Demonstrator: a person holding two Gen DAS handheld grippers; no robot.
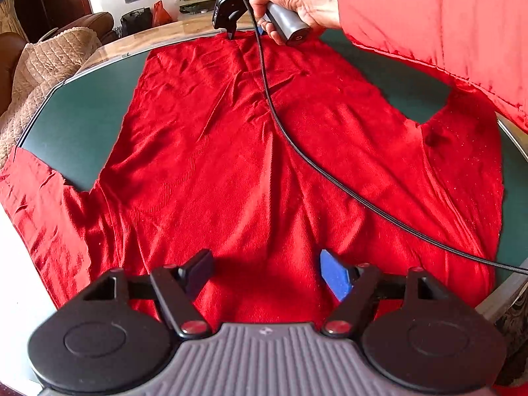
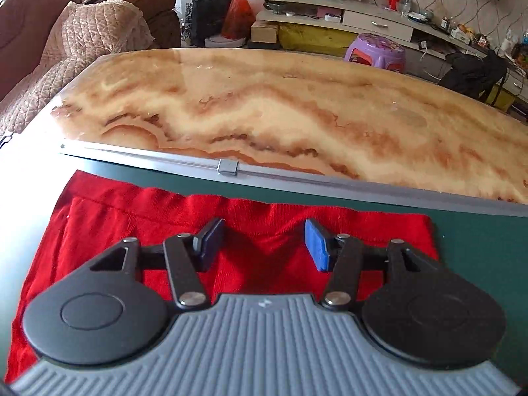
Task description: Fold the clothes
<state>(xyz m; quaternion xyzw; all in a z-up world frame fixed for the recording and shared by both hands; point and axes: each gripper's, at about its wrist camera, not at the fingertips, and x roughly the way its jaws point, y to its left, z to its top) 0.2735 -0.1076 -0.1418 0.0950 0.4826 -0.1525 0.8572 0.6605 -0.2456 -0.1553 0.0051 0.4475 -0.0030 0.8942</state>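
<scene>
My 2 tongs gape with nothing between them, the left (image 1: 265,269) and the right (image 2: 264,242) over opposite ends of the flat red knit sweater (image 1: 237,151); next, I judge, pinch an edge.

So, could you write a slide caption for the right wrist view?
Open right tongs hover over the red garment's hem on a green mat.

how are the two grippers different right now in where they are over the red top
The left gripper hangs over the wide body of the red top, sleeves spread either side; the right gripper sits at the straight hem near the marble slab. Both have their jaws open, holding nothing.
</scene>
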